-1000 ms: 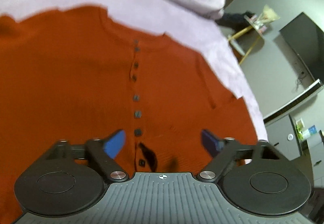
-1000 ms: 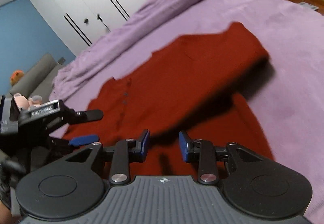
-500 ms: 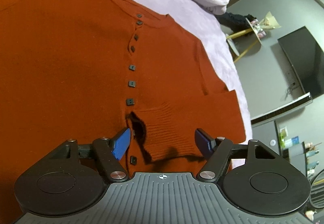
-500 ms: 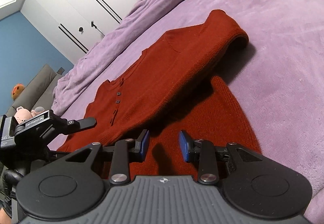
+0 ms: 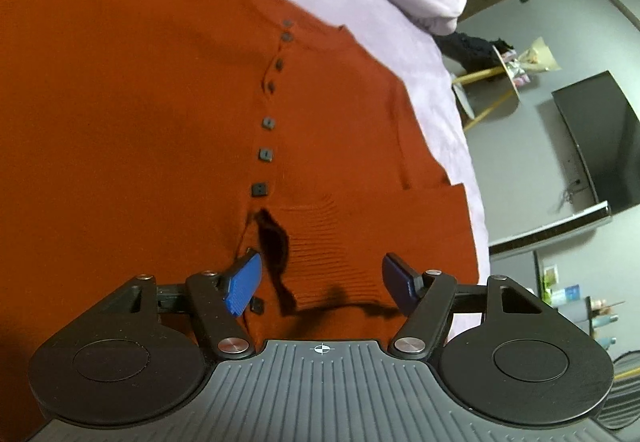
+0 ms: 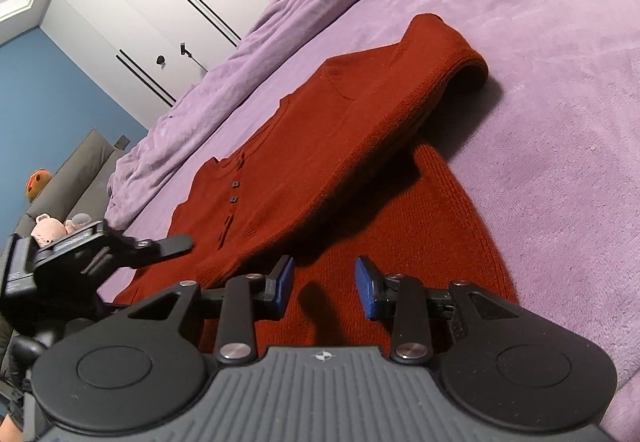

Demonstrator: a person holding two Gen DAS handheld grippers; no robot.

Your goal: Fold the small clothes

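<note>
A rust-red knitted cardigan [image 5: 140, 114] with a row of dark square buttons [image 5: 265, 154] lies on the purple bed; it also shows in the right wrist view [image 6: 320, 146]. One sleeve [image 6: 400, 110] is folded across its front, its ribbed cuff [image 5: 336, 242] near the button row. My left gripper [image 5: 320, 282] is open and empty just above the cuff. My right gripper [image 6: 324, 284] is open and empty above the cardigan's hem. The left gripper also shows at the left of the right wrist view [image 6: 100, 254].
The purple bedspread [image 6: 560, 102] runs to the right, with a bunched purple duvet [image 6: 280, 22] at the back. White wardrobes [image 6: 160, 2], a grey sofa with soft toys [image 6: 48, 226], a side table [image 5: 496, 82] and a dark TV [image 5: 600, 138] stand around the bed.
The sleeve, lifted and blurred a second ago, now lies flat across the cardigan. The right gripper has opened a little wider. The left gripper has drawn slightly closer to the cuff.
</note>
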